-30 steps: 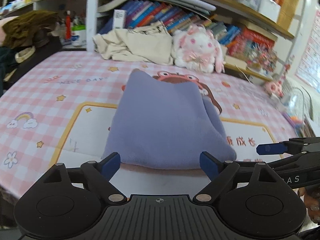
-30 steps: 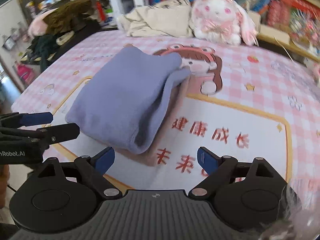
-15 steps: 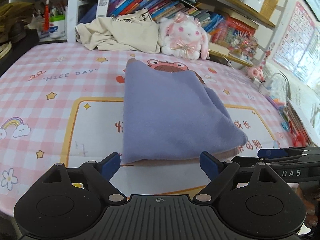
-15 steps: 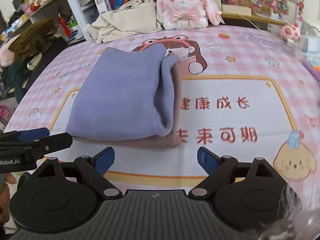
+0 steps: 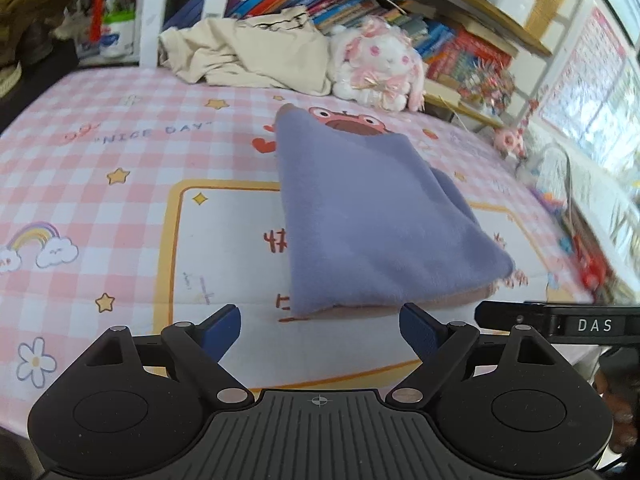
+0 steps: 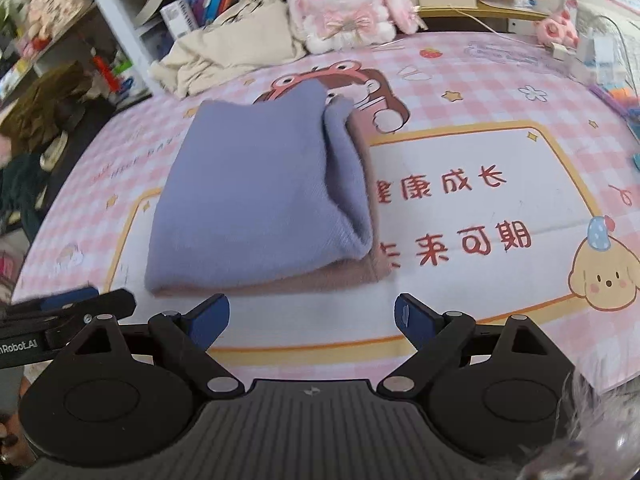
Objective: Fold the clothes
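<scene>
Spread wide and gripping nothing, both the left gripper (image 5: pixel 320 322) and right gripper (image 6: pixel 312 316), just short of the near hem of the folded purple garment (image 5: pixel 372 216) on the desk (image 5: pixel 120 152), long axis running away, neither clearly nearer.

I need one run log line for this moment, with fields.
stage: fold done | folded purple garment: flat on pink checked mat | left hand-held gripper: open, empty | right hand-held gripper: open, empty
</scene>
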### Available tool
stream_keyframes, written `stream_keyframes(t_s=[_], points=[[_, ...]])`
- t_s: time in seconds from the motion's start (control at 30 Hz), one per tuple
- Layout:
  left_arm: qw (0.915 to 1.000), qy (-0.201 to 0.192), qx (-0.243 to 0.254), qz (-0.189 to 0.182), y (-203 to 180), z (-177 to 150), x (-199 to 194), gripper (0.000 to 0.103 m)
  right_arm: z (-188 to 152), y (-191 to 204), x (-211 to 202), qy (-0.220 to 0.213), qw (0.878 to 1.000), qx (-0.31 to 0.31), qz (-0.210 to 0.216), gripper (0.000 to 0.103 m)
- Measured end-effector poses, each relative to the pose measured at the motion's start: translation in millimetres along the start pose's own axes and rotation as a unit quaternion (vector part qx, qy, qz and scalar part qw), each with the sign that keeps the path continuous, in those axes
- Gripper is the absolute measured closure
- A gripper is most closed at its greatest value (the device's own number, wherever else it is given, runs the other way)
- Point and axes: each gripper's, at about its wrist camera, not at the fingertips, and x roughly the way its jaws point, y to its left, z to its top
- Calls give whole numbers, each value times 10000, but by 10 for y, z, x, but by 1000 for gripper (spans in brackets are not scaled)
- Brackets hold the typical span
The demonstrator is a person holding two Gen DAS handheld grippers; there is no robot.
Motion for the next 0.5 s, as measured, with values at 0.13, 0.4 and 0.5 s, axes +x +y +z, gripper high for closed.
stream_keyframes(t_s=[0.13, 0.4, 0.5], points=[[9997, -10, -224, -67, 92, 75, 40, 14, 104, -77, 22, -36, 9995, 314, 57, 13], [9992, -151, -348, -141, 124, 198, 132, 14, 254, -239, 105, 39, 9982, 581, 118, 13], [9991, -174, -388, -45, 129, 254, 185, 14, 323, -292, 198, 84, 9981, 589, 182, 13]])
